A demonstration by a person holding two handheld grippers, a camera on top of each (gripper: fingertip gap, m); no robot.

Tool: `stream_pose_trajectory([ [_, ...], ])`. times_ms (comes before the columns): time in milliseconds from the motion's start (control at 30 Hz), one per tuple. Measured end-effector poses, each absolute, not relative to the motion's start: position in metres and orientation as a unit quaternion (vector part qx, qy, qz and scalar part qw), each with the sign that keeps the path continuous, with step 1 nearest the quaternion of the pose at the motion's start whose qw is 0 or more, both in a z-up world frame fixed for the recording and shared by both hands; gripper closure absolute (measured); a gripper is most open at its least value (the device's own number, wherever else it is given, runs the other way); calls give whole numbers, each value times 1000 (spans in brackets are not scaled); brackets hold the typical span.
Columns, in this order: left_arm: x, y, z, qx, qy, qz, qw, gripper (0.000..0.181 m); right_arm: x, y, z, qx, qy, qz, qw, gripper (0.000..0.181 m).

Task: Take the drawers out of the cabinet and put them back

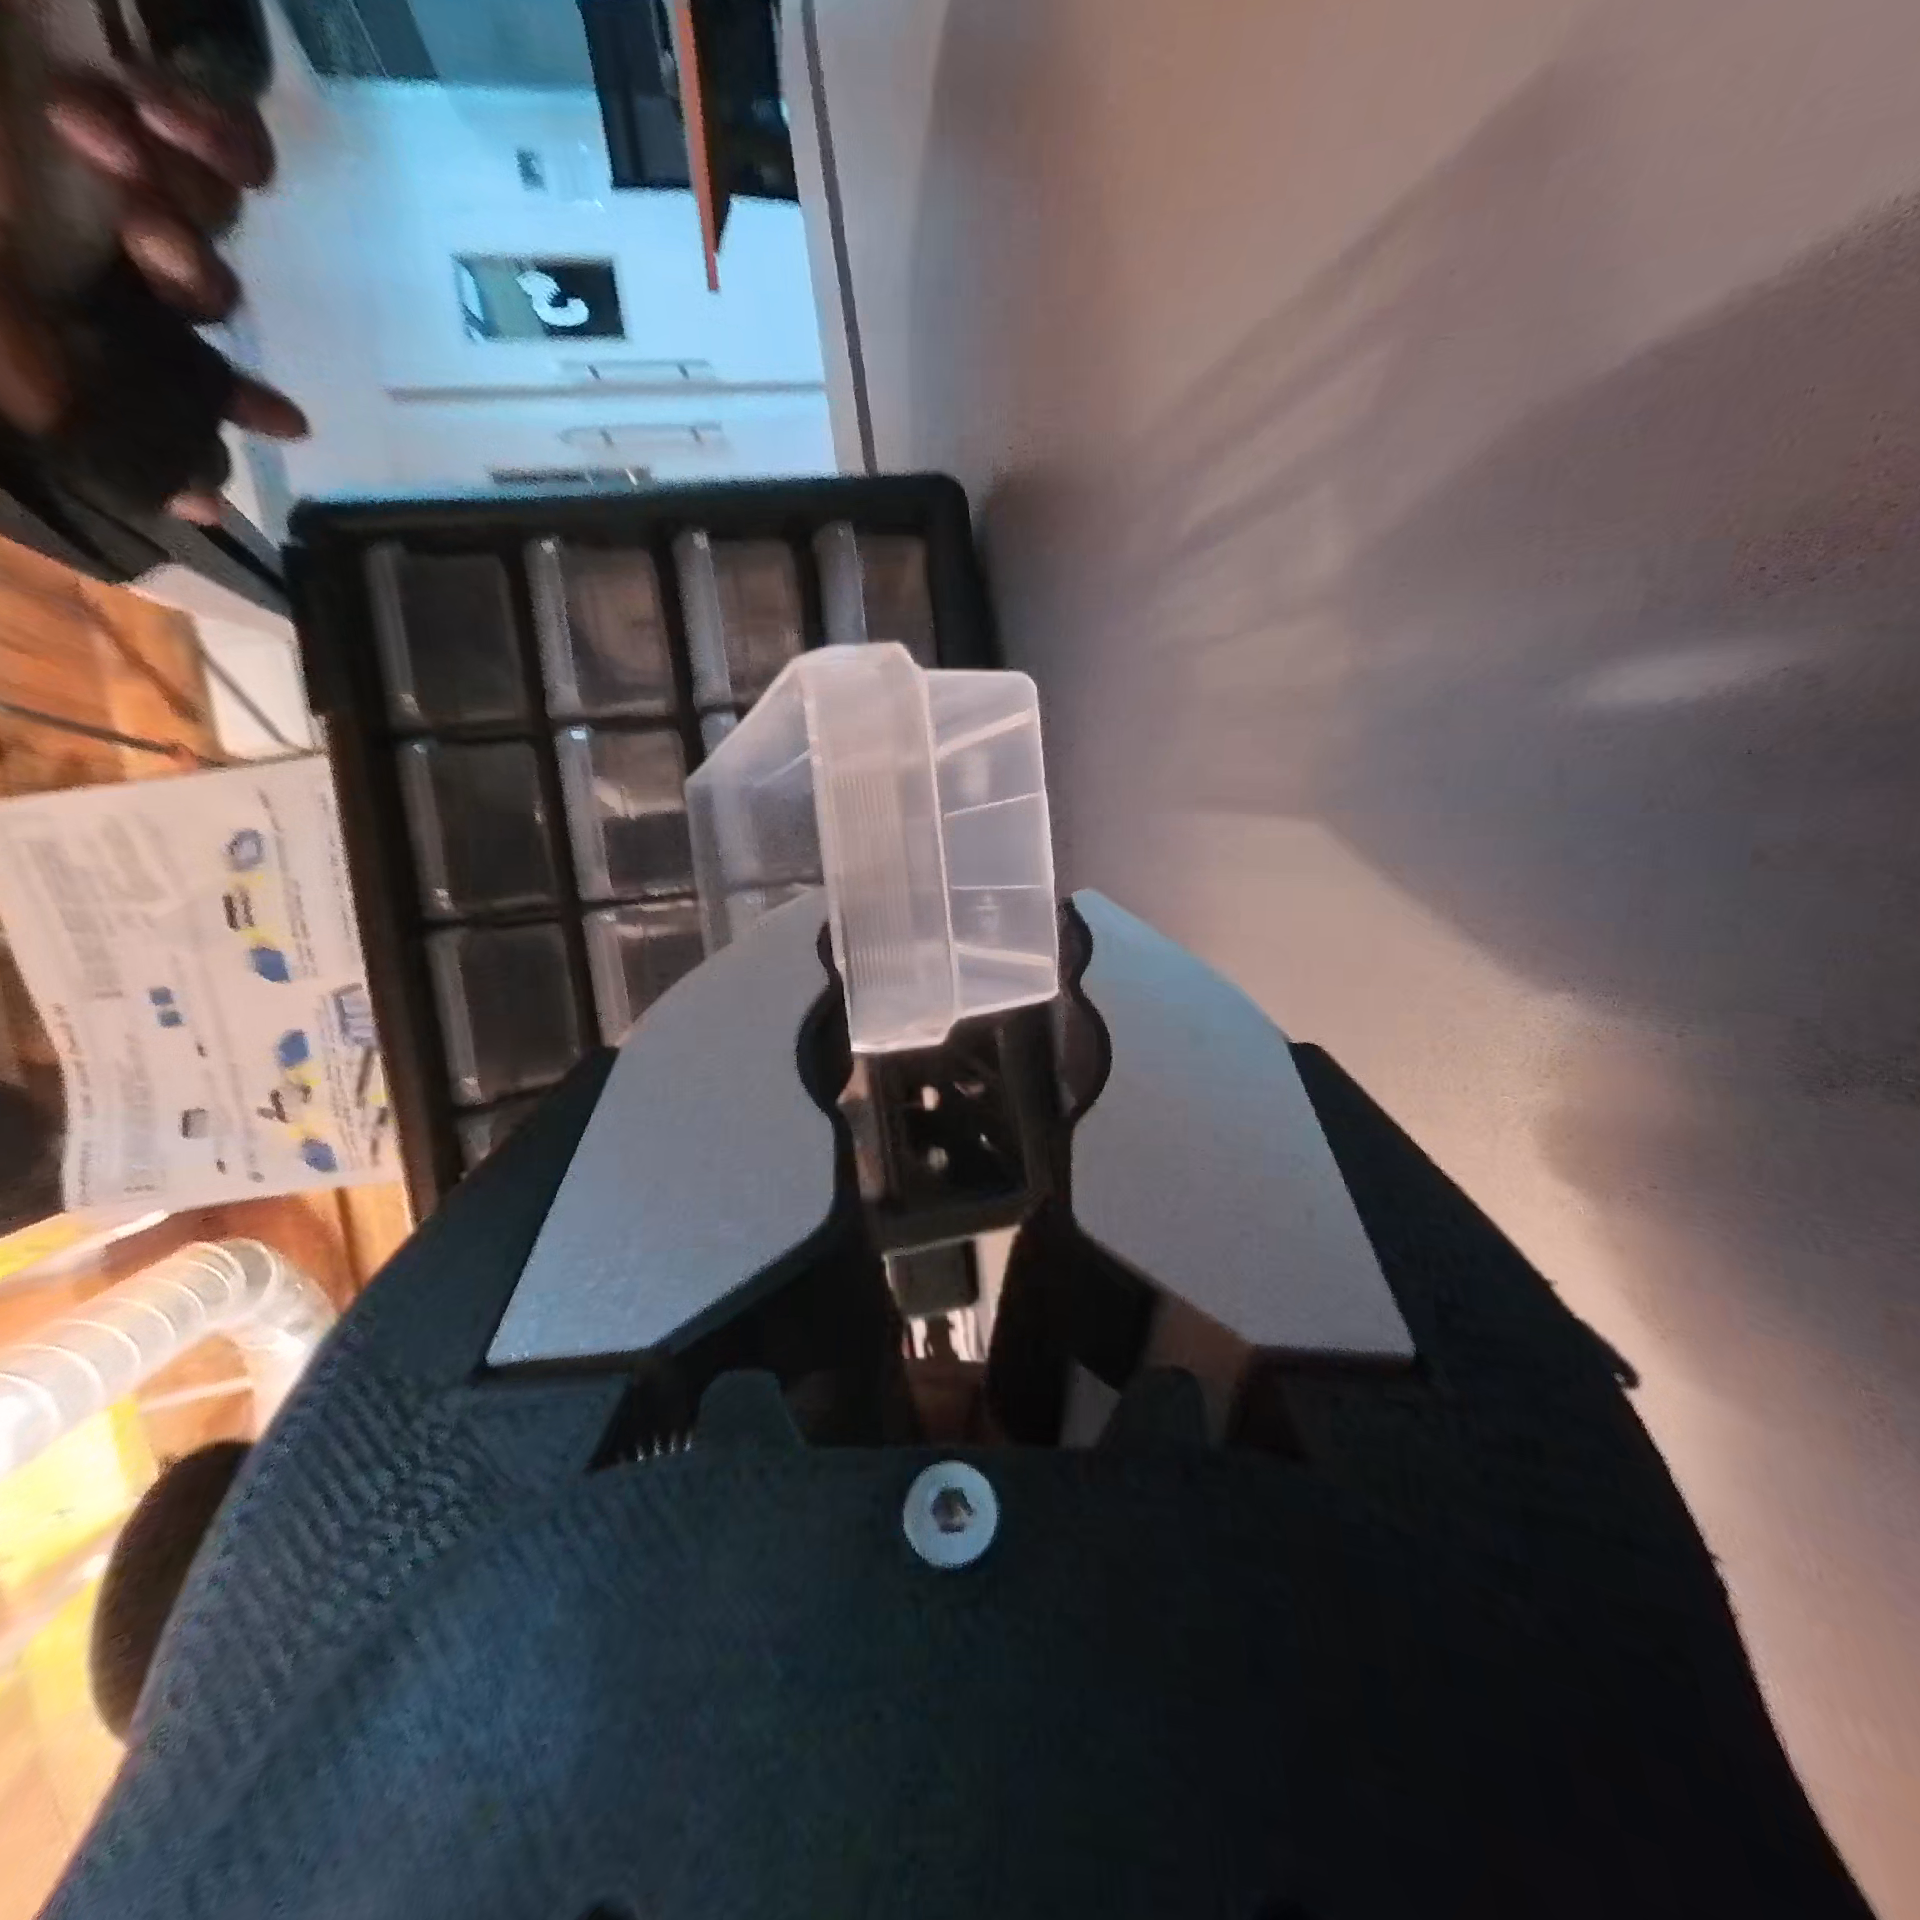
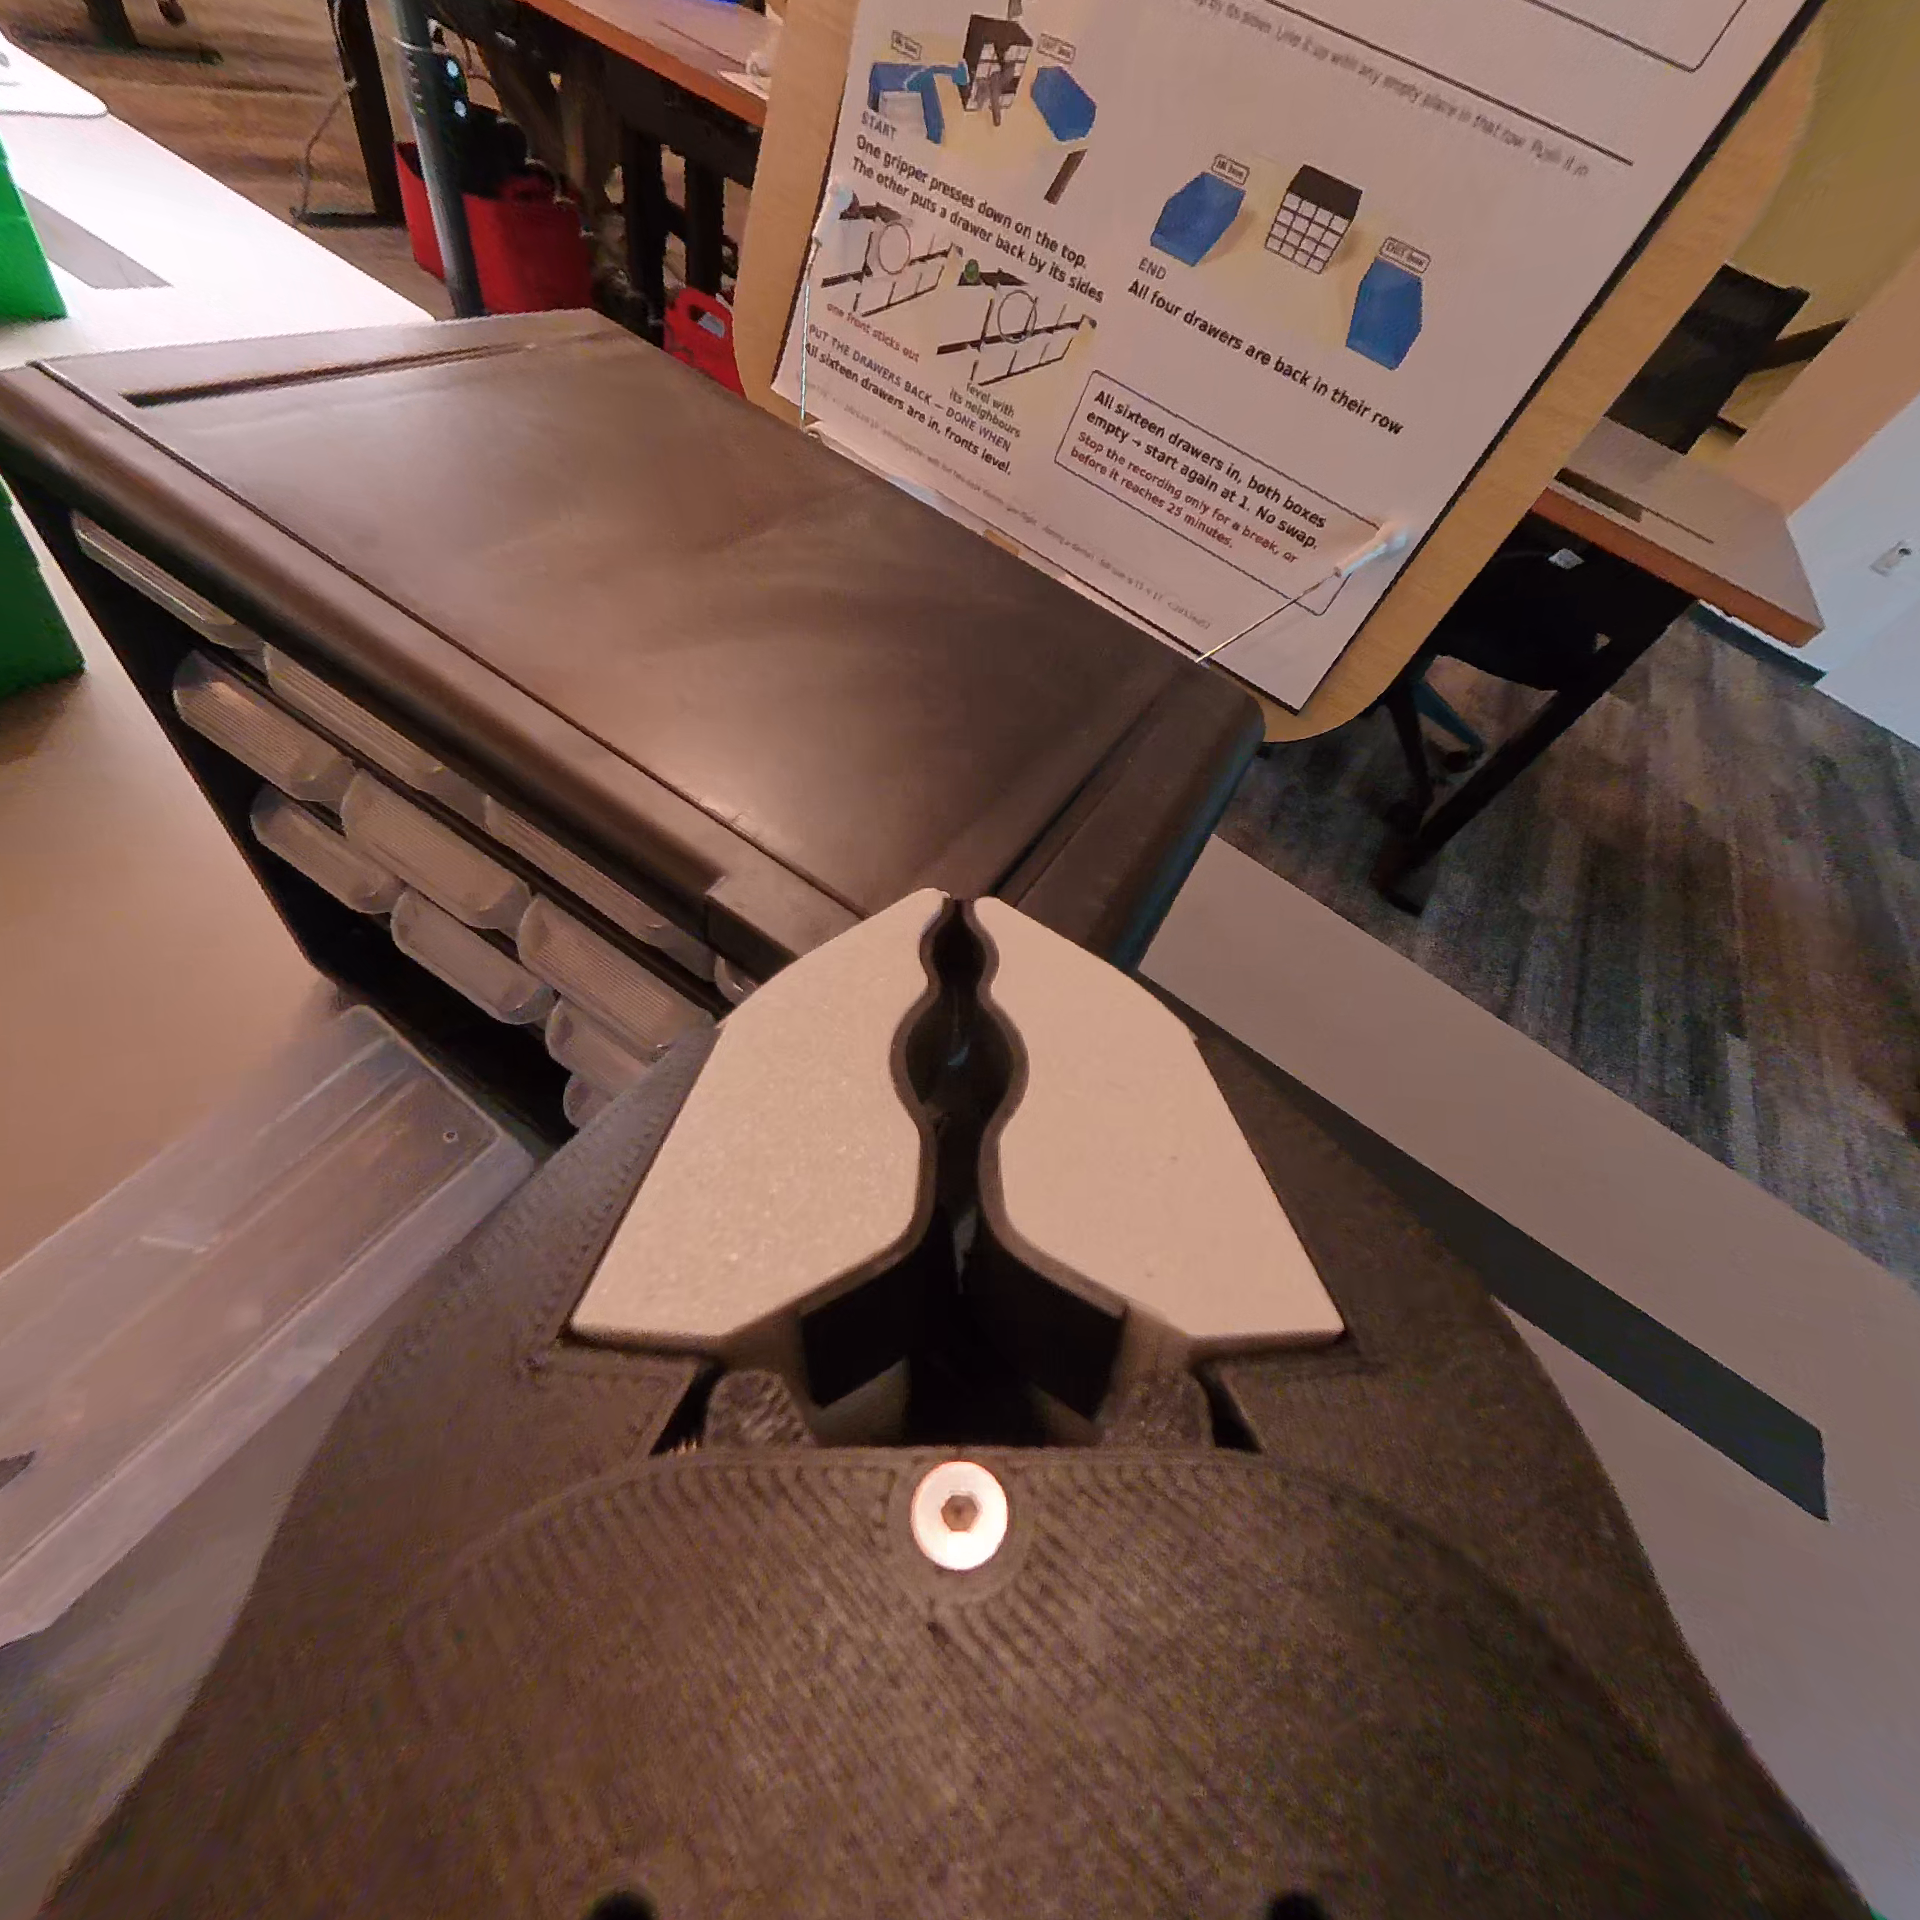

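In the left wrist view, which is rolled sideways, my left gripper (image 1: pixel 951 935) is shut on a clear plastic drawer (image 1: pixel 914 831) and holds it in the air in front of the black cabinet (image 1: pixel 623 520). The cabinet holds several clear drawers in rows (image 1: pixel 488 831). In the right wrist view my right gripper (image 2: pixel 961 914) is shut and empty, its tips at the near top edge of the same black cabinet (image 2: pixel 644 582). Clear drawer fronts (image 2: pixel 436 862) show on the cabinet's face, below and left of the gripper.
A printed instruction sheet on a wooden board (image 2: pixel 1195 312) stands behind the cabinet; it also shows in the left wrist view (image 1: pixel 197 987). A clear plastic bin (image 2: pixel 208 1247) lies on the table in front of the cabinet. A green box (image 2: pixel 26 260) stands at the far left. A hand (image 1: pixel 114 260) shows top left.
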State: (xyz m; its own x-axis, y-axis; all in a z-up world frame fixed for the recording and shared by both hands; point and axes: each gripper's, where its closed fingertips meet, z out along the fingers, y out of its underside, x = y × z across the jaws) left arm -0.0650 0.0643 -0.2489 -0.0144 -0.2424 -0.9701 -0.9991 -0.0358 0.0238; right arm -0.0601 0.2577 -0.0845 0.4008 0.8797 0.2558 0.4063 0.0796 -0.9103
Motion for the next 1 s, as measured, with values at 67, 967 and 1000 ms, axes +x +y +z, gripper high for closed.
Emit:
stream_pose_trajectory([
  [67, -59, 63, -248, -538, 565, 447, 438, 144, -60, 257, -84, -640, -509, 214, 535, 180],
  [967, -20, 41, -242, -398, 643, 458, 466, 149, -18, 76, -236, -35, -942, -197, 269, 107],
  [1000, -18, 41, -238, -398, 633, 457, 481, 147, -17, 77, -234, -40, -941, -198, 271, 108],
])
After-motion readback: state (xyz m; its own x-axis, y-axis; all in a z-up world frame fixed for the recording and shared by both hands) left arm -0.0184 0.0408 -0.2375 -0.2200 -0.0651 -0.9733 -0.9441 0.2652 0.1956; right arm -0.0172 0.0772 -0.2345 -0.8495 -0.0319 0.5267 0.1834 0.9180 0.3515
